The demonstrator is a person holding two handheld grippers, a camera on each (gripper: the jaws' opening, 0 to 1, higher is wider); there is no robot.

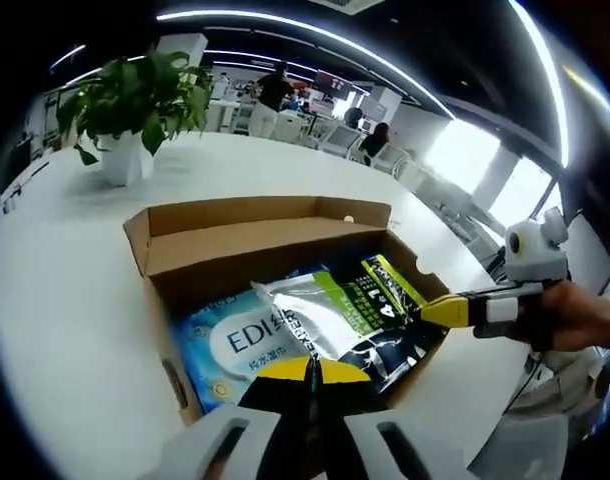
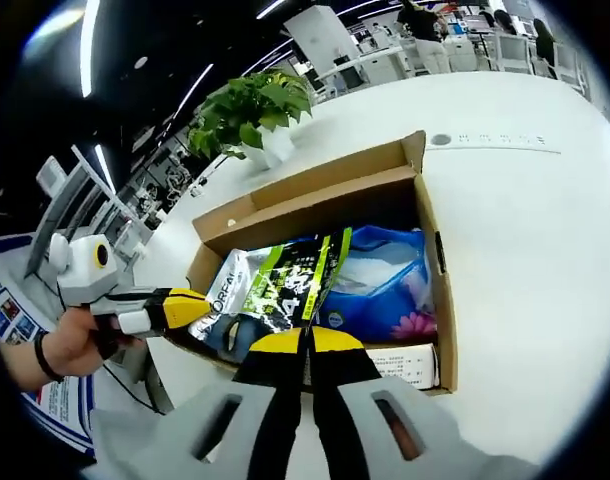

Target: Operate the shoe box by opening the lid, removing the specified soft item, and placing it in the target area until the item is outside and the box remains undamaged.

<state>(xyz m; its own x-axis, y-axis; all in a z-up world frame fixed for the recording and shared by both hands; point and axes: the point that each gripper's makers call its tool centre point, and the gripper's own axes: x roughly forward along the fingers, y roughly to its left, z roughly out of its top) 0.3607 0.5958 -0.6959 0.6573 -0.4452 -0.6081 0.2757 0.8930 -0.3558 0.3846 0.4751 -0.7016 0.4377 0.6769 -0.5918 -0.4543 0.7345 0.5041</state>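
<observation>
An open cardboard shoe box (image 1: 255, 215) (image 2: 315, 190) stands on the white table, its lid folded back. A soft silver, green and black pouch (image 1: 335, 310) (image 2: 275, 285) lies slanted across the top of the contents, its ends reaching over the box walls. My left gripper (image 1: 310, 370) (image 2: 200, 305) is shut at the pouch's silver end. My right gripper (image 2: 305, 342) (image 1: 430, 312) is shut on the black and green edge at the opposite side. Under the pouch lies a blue wet-wipes pack (image 1: 230, 345) (image 2: 385, 270).
A potted plant (image 1: 135, 100) (image 2: 255, 110) stands on the table (image 1: 65, 300) (image 2: 525, 250) behind the box. A white carton (image 2: 410, 362) sits in the box's near corner. A person's hand (image 1: 575, 315) (image 2: 70, 345) holds each gripper. Desks and people are far behind.
</observation>
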